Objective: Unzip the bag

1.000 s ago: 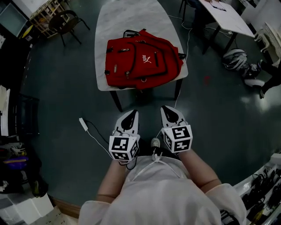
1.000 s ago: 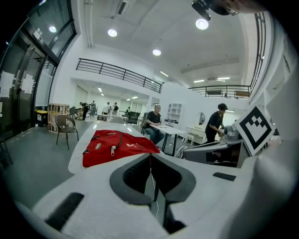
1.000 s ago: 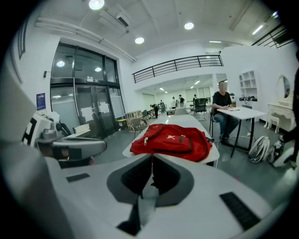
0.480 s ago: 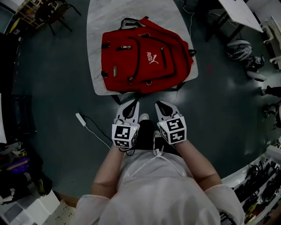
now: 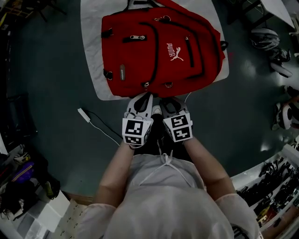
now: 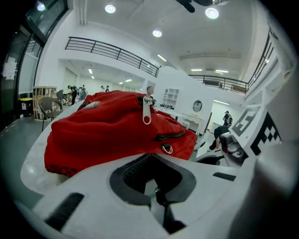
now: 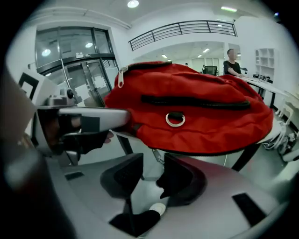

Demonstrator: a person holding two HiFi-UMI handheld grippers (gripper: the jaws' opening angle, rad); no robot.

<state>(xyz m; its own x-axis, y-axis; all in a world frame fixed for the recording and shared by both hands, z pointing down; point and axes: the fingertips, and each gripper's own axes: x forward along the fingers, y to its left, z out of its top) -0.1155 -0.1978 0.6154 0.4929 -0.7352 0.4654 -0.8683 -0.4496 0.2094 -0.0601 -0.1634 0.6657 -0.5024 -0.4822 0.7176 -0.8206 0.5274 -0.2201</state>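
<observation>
Red backpack (image 5: 159,46) lies just beyond the left gripper (image 5: 145,95), fingers pressed together, and right gripper (image 5: 169,100), fingers just spread, empty.

Large open workspace, an office-cum-lab hall rather than a home. Beyond the white table (image 5: 91,51), high white walls ringed by a railed gallery (image 6: 112,49), under round ceiling lights (image 6: 110,8). Behind the table, white shelving (image 6: 170,97) and a wall clock (image 6: 196,106); off to one side of it, tall glass doors (image 7: 88,60). Farther past the table, long white desks (image 7: 268,84), a standing person (image 7: 230,60) and an office chair (image 7: 210,70). On the smooth dark floor (image 5: 42,93) just left of the table in the head view, a white adapter on a cable (image 5: 84,115); well to the table's right, helmets (image 5: 264,37); far from it at the near right, a bench strewn with cables (image 5: 268,196).
</observation>
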